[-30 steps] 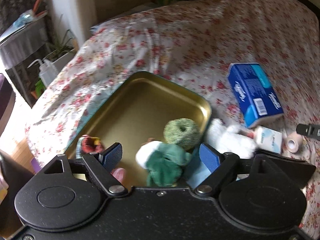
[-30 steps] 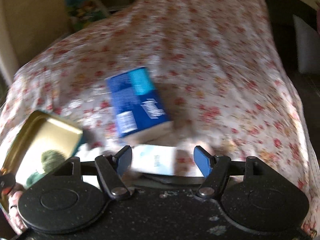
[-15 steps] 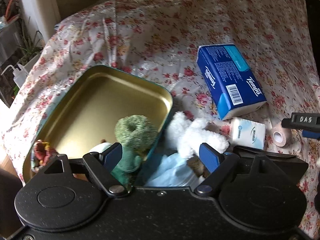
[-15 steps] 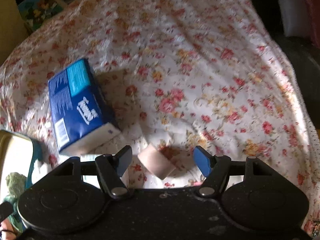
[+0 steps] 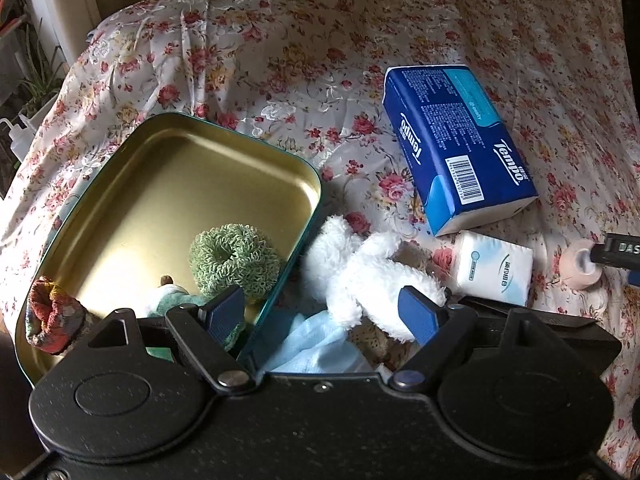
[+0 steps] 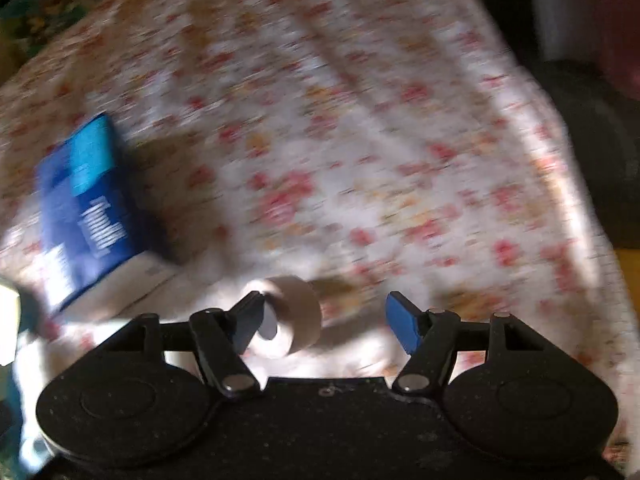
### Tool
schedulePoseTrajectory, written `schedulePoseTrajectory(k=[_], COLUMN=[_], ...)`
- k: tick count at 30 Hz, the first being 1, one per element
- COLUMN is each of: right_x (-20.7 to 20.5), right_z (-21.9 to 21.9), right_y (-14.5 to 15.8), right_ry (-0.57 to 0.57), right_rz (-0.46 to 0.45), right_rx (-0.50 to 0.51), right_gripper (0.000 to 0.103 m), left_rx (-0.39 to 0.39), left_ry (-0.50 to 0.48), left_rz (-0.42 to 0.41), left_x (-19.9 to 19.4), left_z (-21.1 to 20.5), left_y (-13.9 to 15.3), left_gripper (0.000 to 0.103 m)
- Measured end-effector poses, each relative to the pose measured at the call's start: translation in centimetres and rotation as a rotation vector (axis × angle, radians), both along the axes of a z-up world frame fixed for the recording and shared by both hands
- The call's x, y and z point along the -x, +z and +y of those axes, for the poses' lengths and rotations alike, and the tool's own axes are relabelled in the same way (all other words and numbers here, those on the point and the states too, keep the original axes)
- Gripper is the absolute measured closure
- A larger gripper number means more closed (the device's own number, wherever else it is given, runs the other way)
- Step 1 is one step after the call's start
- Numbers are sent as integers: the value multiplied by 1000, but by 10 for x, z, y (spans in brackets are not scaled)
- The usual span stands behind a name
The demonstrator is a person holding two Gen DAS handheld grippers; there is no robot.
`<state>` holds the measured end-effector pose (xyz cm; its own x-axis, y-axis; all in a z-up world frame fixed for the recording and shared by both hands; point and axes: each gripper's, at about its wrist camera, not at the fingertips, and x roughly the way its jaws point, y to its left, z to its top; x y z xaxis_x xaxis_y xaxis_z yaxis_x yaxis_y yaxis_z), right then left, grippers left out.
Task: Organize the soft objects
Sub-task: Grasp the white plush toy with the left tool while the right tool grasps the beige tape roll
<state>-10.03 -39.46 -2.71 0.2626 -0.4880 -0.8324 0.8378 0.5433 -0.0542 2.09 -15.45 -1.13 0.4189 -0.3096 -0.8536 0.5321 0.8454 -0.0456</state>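
On the floral bedspread (image 5: pixel 304 56) we see the gold tin tray (image 5: pixel 168 184) at left, holding a green knit ring (image 5: pixel 234 260) near its right wall, a green-and-white plush (image 5: pixel 176 300) just nearside of the ring, and a red patterned fabric bundle (image 5: pixel 50 314) in the near-left corner. Left gripper (image 5: pixel 324 312) has its jaws wide, nothing between the pads; its left finger sits over the tray's near-right corner, its right finger over the white fluffy toy (image 5: pixel 360 276). That toy lies outside the tray, right beside its right wall, on top of a light blue cloth (image 5: pixel 316 344). Further right sits a small white tissue pack (image 5: pixel 496 268), close to the toy. Far side of that pack, nearly touching it, lies the blue Tempo tissue pack (image 5: pixel 456 140), flat on the bedspread. At far right a beige tape roll (image 5: pixel 584 264) rests on the cover, with a dark finger of the other gripper at its hole.

Right wrist view is motion-blurred. Right gripper (image 6: pixel 324 316) is spread wide. Its left finger is at the open core of the tape roll (image 6: pixel 292 316), the right finger well clear of the roll on the other side; we cannot tell whether the finger is actually touching it. The Tempo pack (image 6: pixel 96 208) shows at left in this view, apart from the roll.
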Motion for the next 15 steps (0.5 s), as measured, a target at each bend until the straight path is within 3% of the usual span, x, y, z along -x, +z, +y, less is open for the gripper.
schedulePoseTrajectory(k=[6,15], right_x=[12,-13], right_z=[-5,2], right_y=[9,-16], right_ry=[7,37], right_rz=[-95,-31], right_rx=[-28,-75], right_gripper=[36,36], left_rx=[10,43], left_ry=[18,49], left_rz=[8,31], left_x=[-4,-13], left_z=[1,-4], left_y=[0,-1], left_gripper=[22,22])
